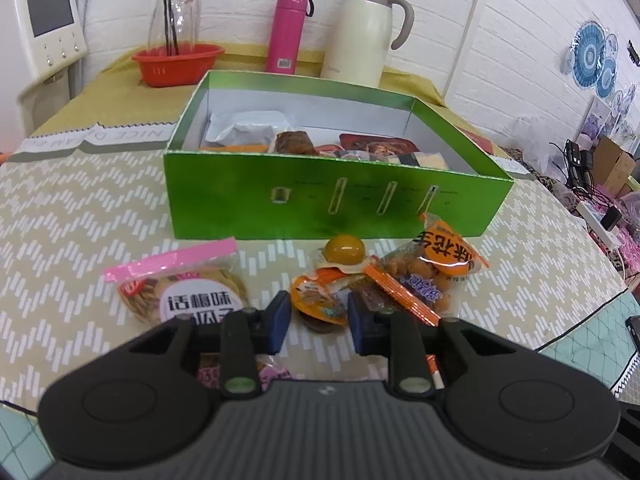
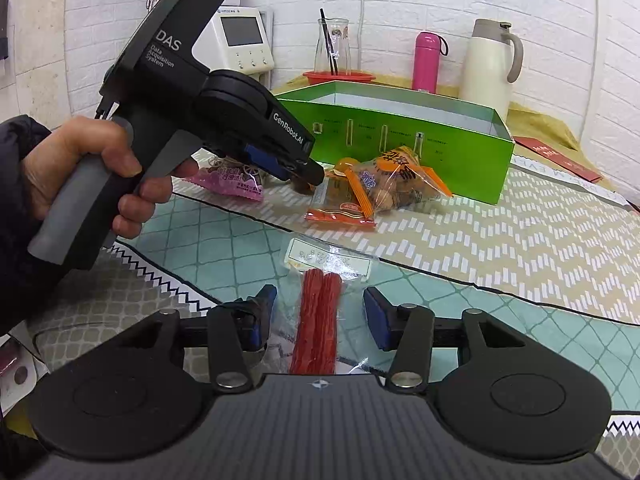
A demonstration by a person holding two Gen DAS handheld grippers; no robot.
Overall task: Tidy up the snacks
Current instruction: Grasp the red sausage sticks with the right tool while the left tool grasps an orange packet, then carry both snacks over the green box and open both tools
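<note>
My left gripper (image 1: 319, 326) points down at a pile of snacks in front of the green box (image 1: 240, 208). Its blue pads sit against both sides of a small orange packet (image 1: 318, 302). Around it lie a pink-topped seed packet (image 1: 180, 292), a yellow jelly cup (image 1: 345, 250) and a clear bag of fried nuts (image 1: 432, 276). Several snacks lie inside the box. My right gripper (image 2: 320, 314) is open over a clear packet of red spicy strips (image 2: 320, 320), and its pads stand apart from the wrap. In the right wrist view a hand holds the left gripper (image 2: 310, 172) at the pile.
Behind the box stand a red basket (image 1: 176, 64) with a glass carafe (image 1: 174, 12), a pink flask (image 1: 286, 32) and a cream thermal jug (image 1: 366, 32). A white appliance (image 1: 44, 24) is at the far left. A pink packet (image 2: 228, 180) lies left of the pile.
</note>
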